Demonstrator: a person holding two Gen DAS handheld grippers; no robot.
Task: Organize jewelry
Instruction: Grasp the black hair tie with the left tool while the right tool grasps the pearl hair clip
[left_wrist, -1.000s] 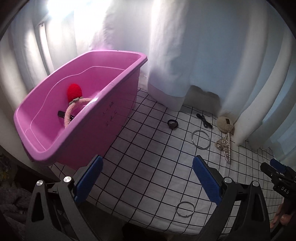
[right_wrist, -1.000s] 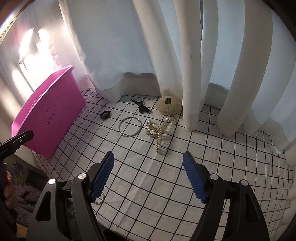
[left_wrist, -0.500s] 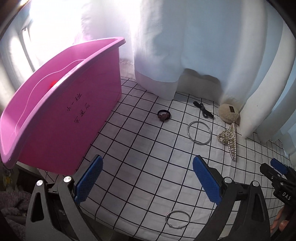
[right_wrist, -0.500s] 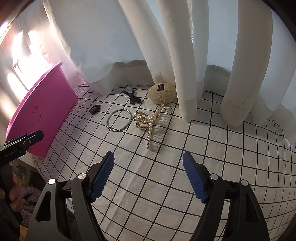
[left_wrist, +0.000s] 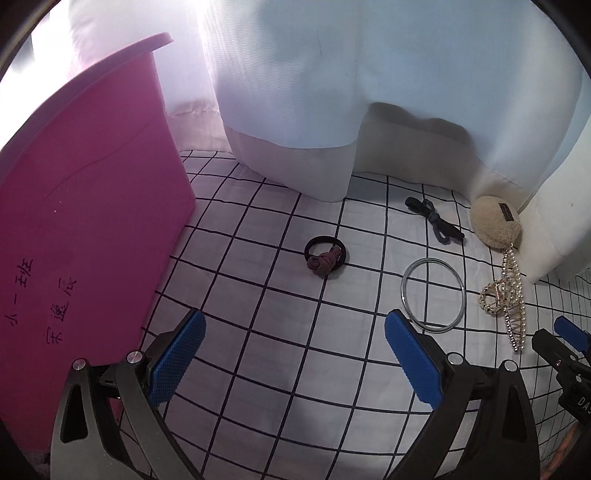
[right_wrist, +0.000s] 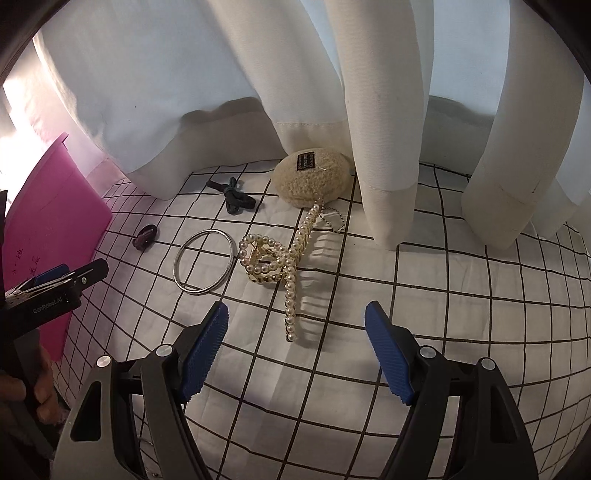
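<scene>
Hovering with jaws spread and empty, the right gripper (right_wrist: 297, 352) faces the pearl hair claw (right_wrist: 282, 264) beside the metal bangle (right_wrist: 204, 261) — a low pinch could bunch the checked cloth (right_wrist: 443, 295); the left gripper (left_wrist: 291, 362), likewise unclenched, probably faces the knotted hair tie (left_wrist: 325, 256) — uncertain

Open checked cloth (right_wrist: 424, 295) lies ahead. The pink bin (left_wrist: 85, 236) walls the left; curtain folds (right_wrist: 384, 140) crowd the back, seemingly touching the fuzzy clip (right_wrist: 314, 177).
</scene>
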